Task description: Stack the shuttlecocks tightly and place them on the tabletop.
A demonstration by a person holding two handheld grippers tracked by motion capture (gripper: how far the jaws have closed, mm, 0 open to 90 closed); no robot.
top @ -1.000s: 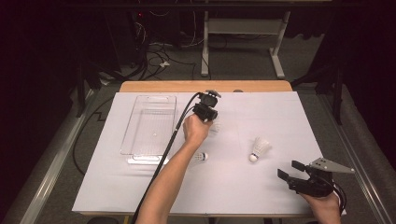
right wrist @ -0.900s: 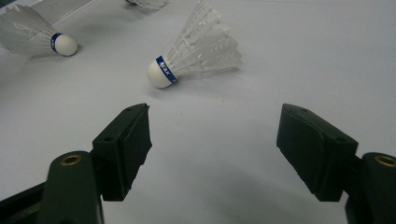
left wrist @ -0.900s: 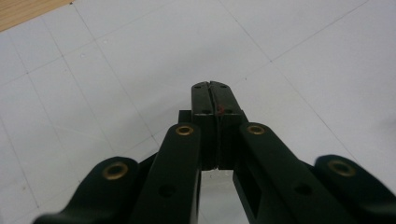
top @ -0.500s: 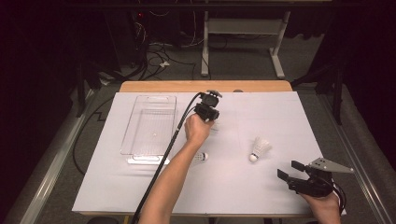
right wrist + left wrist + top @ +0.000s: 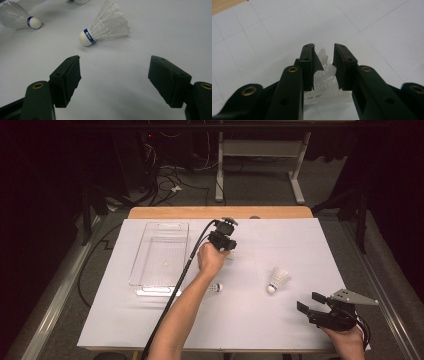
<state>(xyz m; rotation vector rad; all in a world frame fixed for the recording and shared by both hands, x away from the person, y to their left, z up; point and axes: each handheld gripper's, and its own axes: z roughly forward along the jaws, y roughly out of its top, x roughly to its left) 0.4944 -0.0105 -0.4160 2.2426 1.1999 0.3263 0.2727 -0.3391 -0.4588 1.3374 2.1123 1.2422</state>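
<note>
White table: left tongs apparently clamp a shuttlecock; right tongs gape apart.

The high view looks down the white table; both gripper views skim it closely.

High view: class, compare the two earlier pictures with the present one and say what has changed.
Nothing visibly changed: the left gripper and the right gripper sit where they were, and the two loose shuttlecocks and the clear tray have not moved.
</note>
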